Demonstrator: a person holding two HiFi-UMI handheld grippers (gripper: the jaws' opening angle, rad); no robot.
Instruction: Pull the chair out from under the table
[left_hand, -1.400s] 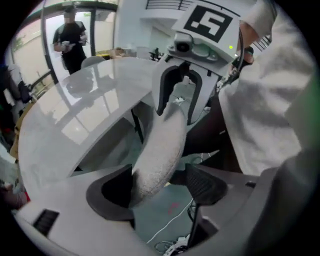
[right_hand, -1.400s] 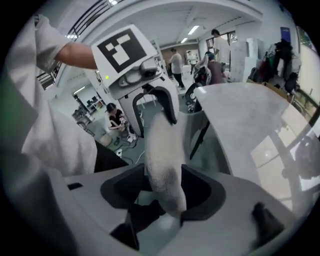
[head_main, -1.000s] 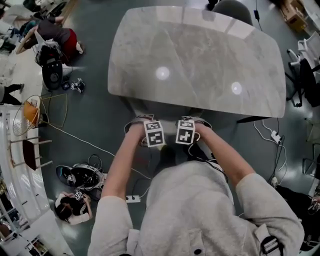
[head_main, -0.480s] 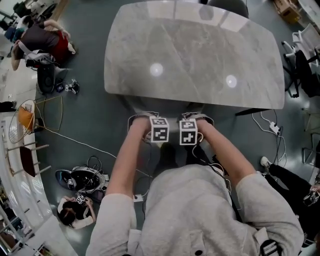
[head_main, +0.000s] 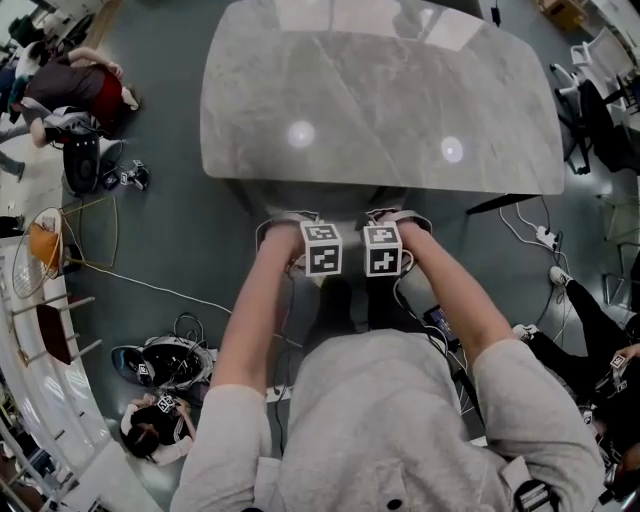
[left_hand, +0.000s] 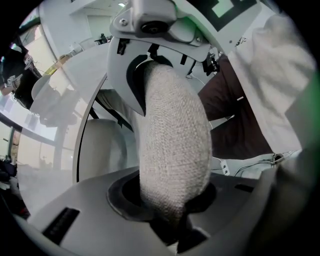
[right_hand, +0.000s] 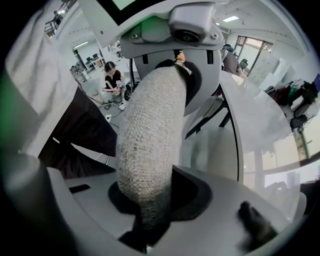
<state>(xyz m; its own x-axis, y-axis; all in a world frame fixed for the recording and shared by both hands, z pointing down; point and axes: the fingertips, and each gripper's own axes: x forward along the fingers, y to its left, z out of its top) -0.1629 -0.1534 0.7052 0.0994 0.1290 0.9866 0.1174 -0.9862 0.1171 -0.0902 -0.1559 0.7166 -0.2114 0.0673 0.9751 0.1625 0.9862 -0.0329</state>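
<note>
Two tongs, left tongs (head_main: 318, 258) and right tongs (head_main: 380, 256), just closing, both clenched on woven back rail of chair (left_hand: 172, 150). Grasp done; pull apparently not started, whole draw-out left. Chair tucked under near edge of table (head_main: 380, 90), seat beneath top. Count: one chair, one table, two tongs.

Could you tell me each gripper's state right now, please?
Left gripper: jaws just closed, gripping the chair backrest.
Right gripper: jaws just closed, gripping the same backrest.
</note>
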